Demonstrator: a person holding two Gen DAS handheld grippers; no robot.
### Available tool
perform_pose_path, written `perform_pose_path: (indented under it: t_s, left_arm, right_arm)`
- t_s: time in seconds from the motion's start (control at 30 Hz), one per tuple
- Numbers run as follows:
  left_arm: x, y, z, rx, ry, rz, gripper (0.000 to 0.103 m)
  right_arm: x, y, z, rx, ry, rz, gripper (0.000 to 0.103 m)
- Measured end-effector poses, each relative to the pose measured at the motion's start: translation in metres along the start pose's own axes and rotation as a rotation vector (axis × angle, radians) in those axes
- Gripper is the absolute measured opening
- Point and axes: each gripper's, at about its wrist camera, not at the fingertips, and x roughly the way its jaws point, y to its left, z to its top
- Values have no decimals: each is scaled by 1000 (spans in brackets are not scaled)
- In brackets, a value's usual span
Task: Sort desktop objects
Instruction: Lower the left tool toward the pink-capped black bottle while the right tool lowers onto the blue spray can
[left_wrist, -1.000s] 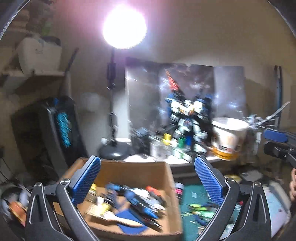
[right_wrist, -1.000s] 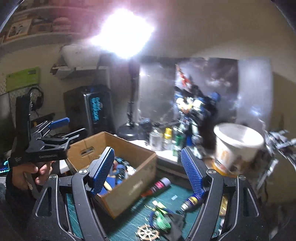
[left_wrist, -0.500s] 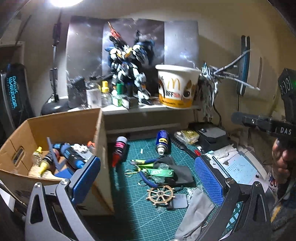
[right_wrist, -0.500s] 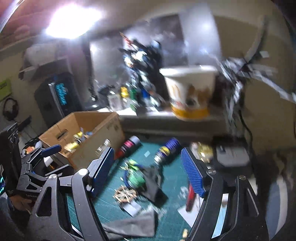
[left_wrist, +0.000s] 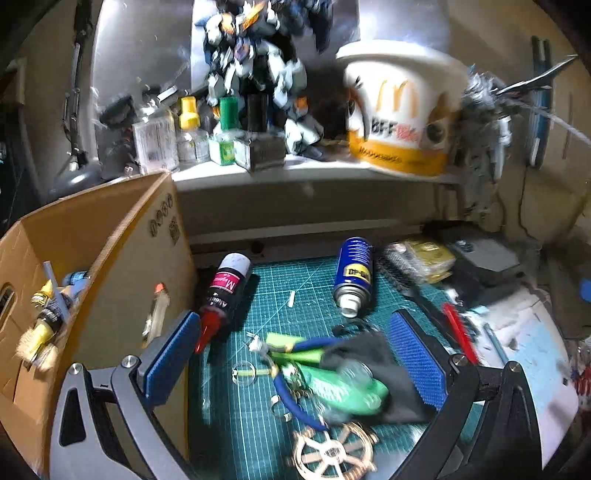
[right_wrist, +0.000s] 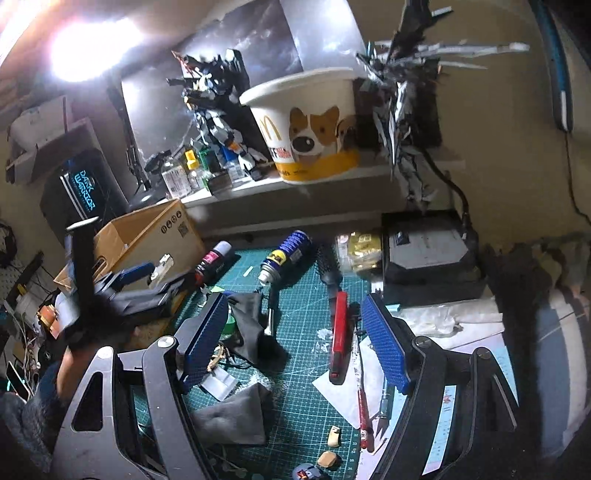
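The left gripper (left_wrist: 291, 354) has its blue-padded fingers (left_wrist: 415, 358) spread apart with nothing clamped; they hang over a blurred tangle in the lower middle of the left wrist view: green-handled pliers (left_wrist: 295, 349), a black cloth (left_wrist: 373, 365) and a wooden ship's wheel (left_wrist: 334, 454) at the bottom edge. Above these on the green cutting mat (left_wrist: 280, 280) lie a black bottle with a pink label and red tip (left_wrist: 225, 291) at centre left and a blue spray can (left_wrist: 352, 275) at centre. A cardboard box (left_wrist: 122, 258), filling the left of that view, holds brushes and small bottles.

The right gripper (right_wrist: 291, 339) likewise has its fingers (right_wrist: 384, 347) apart and empty. Between them in the right wrist view lies a red utility knife (right_wrist: 339, 338), partly on a sheet of white paper (right_wrist: 340, 391). A grey cloth (right_wrist: 232, 417) sits at lower centre left, and two small beige erasers (right_wrist: 330, 448) lie near the bottom edge. At centre right a black case (right_wrist: 428, 258) rests on the bench. On the shelf above stand a paper bucket printed with a dog (right_wrist: 314, 125) and a robot model (right_wrist: 218, 110).
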Motion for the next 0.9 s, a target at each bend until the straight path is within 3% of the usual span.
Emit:
perform_pose_path:
  t_s: [0.27,0.6,0.7,0.77,0.9]
  left_arm:
    - [63,4,14,-9,85,85,102]
    - [124,14,22,8,219,183,96]
    - [118,17,23,-22,217,131,96]
    - [109,19,23,-55,223,43,96]
    - [86,17,23,-106,280,-251,84]
  right_arm:
    - [51,-6,1,25,97,8,73]
    - [72,-17,-3,40,136,49,72]
    - [79,-23,-3,49,149,45,73]
    - [86,-25,-1,50,158,44,73]
    - [97,-20,6,32,165,54,72]
